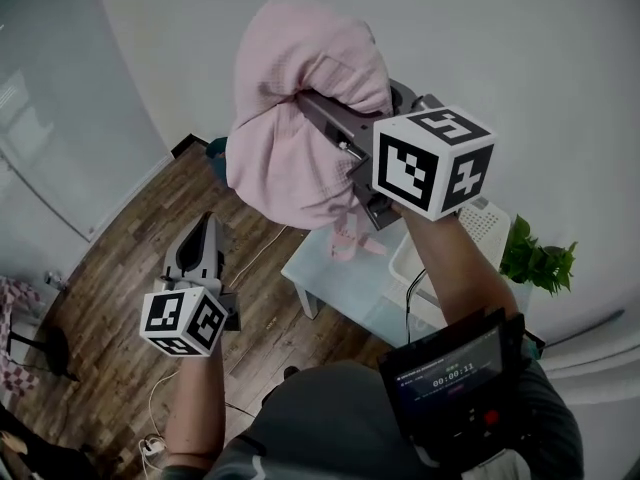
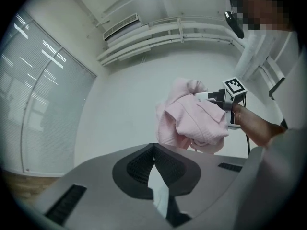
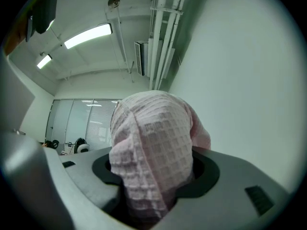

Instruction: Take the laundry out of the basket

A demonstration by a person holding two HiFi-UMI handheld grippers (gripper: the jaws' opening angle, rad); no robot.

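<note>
Left side open, right side crowded
The left gripper (image 1: 205,230) hangs over brown wooden floor (image 1: 130,258) with open air around it. A bunched pink waffle-weave cloth (image 1: 280,158) fills the jaws of the right gripper (image 1: 325,113) above the pale table (image 1: 330,273), white perforated basket (image 1: 490,218) and leafy green plant (image 1: 535,258).

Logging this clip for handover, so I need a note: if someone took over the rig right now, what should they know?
Right gripper: shut on the pink waffle cloth, held high, well above the table.
Left gripper: jaws together, nothing in them, held low over the floor.
The white basket stands on the table, behind the right arm; its inside is not visible.
Done: this cloth is out of the basket.
Left: put the cloth down, then check the basket for more laundry.
</note>
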